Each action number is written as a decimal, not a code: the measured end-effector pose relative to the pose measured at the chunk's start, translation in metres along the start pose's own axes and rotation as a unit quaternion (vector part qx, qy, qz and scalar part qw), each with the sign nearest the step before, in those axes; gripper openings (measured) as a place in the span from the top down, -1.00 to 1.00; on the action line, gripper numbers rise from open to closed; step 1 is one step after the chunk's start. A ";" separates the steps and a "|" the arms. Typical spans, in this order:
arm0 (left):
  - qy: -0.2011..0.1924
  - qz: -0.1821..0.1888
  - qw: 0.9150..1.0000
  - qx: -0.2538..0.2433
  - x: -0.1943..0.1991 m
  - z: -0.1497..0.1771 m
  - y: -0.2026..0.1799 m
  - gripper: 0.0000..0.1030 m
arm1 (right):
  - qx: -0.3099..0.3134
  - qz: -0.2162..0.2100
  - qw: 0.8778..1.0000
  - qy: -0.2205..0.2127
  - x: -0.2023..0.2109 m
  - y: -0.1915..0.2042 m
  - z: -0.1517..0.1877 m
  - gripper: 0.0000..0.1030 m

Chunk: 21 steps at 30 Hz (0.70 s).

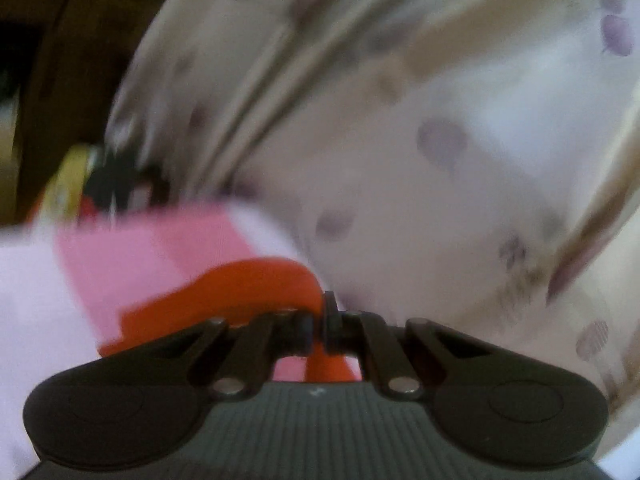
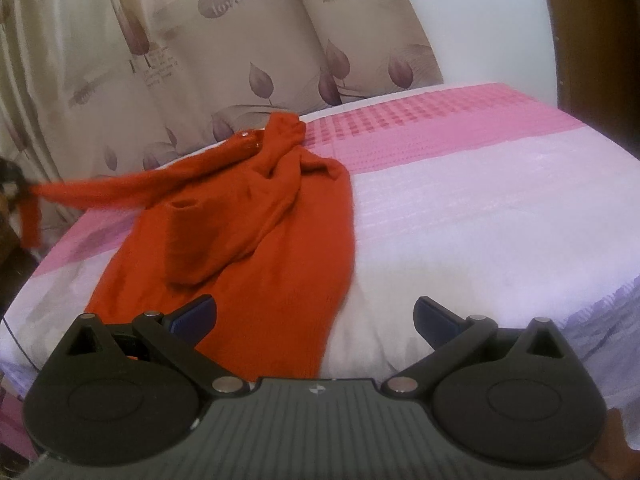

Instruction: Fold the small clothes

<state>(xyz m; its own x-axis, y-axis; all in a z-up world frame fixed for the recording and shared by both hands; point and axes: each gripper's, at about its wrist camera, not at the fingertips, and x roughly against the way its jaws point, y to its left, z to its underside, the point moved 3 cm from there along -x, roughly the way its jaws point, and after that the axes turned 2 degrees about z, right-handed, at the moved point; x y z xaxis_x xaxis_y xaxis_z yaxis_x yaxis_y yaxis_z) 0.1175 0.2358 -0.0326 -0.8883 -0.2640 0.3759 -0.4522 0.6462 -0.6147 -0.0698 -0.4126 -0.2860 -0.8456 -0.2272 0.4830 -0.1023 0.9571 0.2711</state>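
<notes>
A small orange knitted sweater [image 2: 256,220] lies crumpled on the pink and white bedspread [image 2: 460,208]. One sleeve [image 2: 92,188] is stretched out to the left, off the bed's edge, with its cuff hanging down. In the blurred left wrist view my left gripper [image 1: 320,320] is shut on that orange sleeve [image 1: 240,292], the fabric pinched between its black jaws. My right gripper [image 2: 314,316] stands open just above the sweater's near hem, its left finger over the orange knit and the right one over bare bedspread. Nothing is between its fingers.
A beige curtain [image 2: 200,60] with purple leaf prints hangs behind the bed and fills most of the left wrist view. A white wall [image 2: 480,20] and dark wooden furniture [image 2: 600,40] stand at the right. The bedspread's right half is bare.
</notes>
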 end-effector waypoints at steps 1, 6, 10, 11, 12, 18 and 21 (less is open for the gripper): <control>-0.014 -0.006 1.000 -0.020 -0.003 -0.009 0.001 0.91 | 0.001 0.002 1.000 0.003 -0.003 0.000 0.000 -1.00; -0.043 -0.056 0.996 -0.055 -0.057 -0.023 0.032 0.91 | 0.005 0.012 1.000 0.022 -0.016 0.003 0.001 -1.00; -0.036 -0.066 0.997 -0.004 -0.096 -0.008 0.086 0.91 | 0.015 0.022 0.999 0.031 -0.022 0.005 0.001 -1.00; -0.032 -0.075 0.997 0.016 -0.102 -0.003 0.101 0.91 | 0.018 0.025 0.999 0.033 -0.023 0.006 0.000 -1.00; -0.029 -0.083 0.996 0.035 -0.106 0.000 0.125 0.91 | 0.020 0.028 0.999 0.034 -0.023 0.007 0.000 -1.00; -0.064 -0.130 0.986 0.083 -0.093 0.009 0.194 0.91 | 0.025 0.039 0.998 0.035 -0.026 0.010 -0.003 -1.00; -0.069 -0.152 0.983 0.081 -0.086 0.000 0.216 0.91 | 0.028 0.040 0.998 0.044 -0.031 0.013 -0.002 -1.00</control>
<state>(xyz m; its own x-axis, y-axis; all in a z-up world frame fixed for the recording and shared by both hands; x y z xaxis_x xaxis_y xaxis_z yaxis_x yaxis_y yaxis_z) 0.0965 0.3980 -0.1973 -0.7070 -0.5292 0.4691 -0.6960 0.4033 -0.5941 -0.0438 -0.3938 -0.2963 -0.8027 -0.1624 0.5739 -0.0676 0.9808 0.1829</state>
